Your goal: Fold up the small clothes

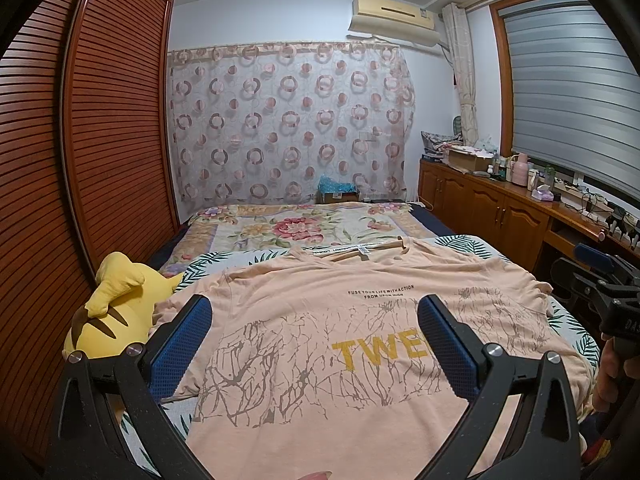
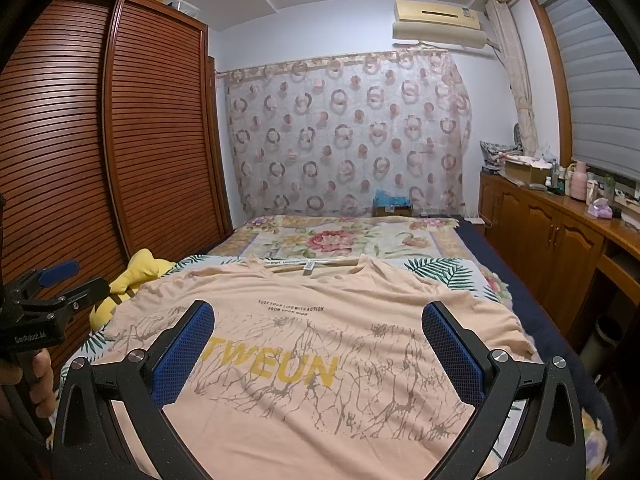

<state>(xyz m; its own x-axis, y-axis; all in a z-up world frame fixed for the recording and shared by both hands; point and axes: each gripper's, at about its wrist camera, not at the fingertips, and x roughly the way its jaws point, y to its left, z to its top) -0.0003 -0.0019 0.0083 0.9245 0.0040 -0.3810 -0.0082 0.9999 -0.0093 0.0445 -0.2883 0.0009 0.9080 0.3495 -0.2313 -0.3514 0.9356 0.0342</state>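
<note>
A peach T-shirt (image 1: 320, 344) (image 2: 320, 360) with yellow letters and a grey branch print lies spread flat, front up, on the bed, collar at the far end. My left gripper (image 1: 314, 306) hovers open above its lower left part, blue pads wide apart, nothing between them. My right gripper (image 2: 318, 310) hangs open over the lower right part, also empty. Each gripper shows at the edge of the other's view: the right gripper (image 1: 600, 276) and the left gripper (image 2: 52, 280), each held by a hand.
A yellow plush toy (image 1: 116, 312) (image 2: 136, 276) lies at the bed's left edge by the slatted wardrobe (image 1: 80, 140). A floral blanket (image 1: 296, 226) covers the far half of the bed. Wooden cabinets (image 2: 552, 248) with clutter run along the right.
</note>
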